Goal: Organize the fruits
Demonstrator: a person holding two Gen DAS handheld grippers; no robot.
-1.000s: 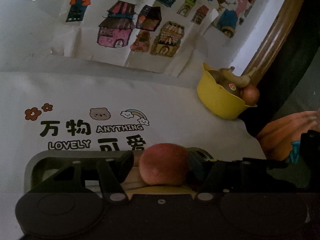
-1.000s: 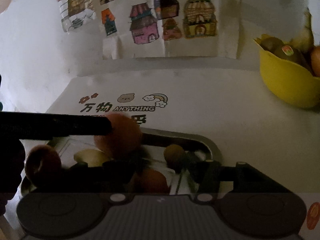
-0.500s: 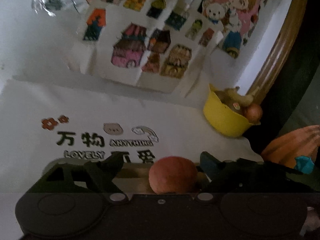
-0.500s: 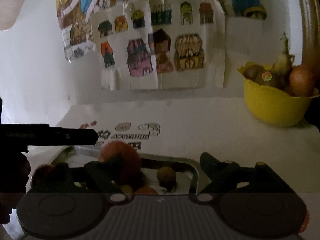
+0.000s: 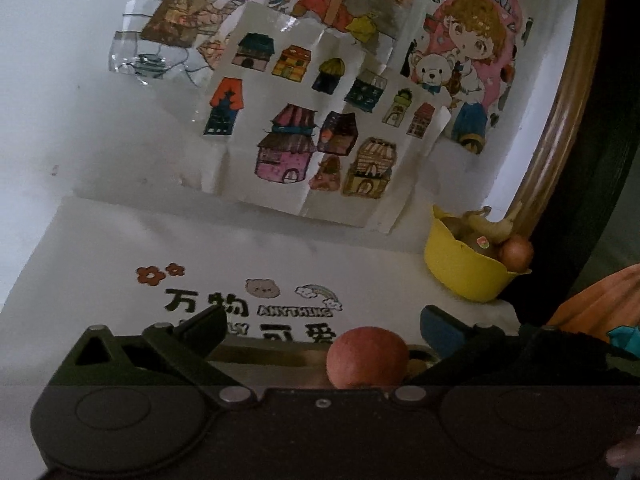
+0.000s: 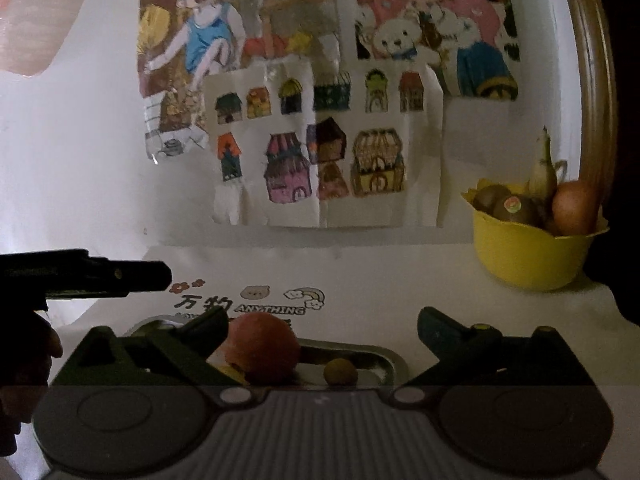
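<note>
A red apple (image 5: 367, 356) sits in a metal tray (image 5: 264, 354) close below my left gripper (image 5: 320, 322), which is open with the apple near its right finger, untouched. In the right wrist view the same apple (image 6: 262, 348) lies in the tray (image 6: 390, 360) beside a small brown fruit (image 6: 340, 372). My right gripper (image 6: 322, 326) is open and empty above the tray. A yellow bowl (image 6: 528, 256) with several fruits stands at the back right; it also shows in the left wrist view (image 5: 468, 272).
A white printed cloth (image 5: 160, 248) covers the table. Paper drawings (image 6: 320, 168) hang on the wall behind. A wooden frame (image 5: 560, 120) runs along the right. The left gripper's finger (image 6: 120, 276) shows at the left of the right wrist view.
The left gripper let go of the apple and opened wide. Both grippers have drawn back and tilted up from the tray, so more of the wall shows.
</note>
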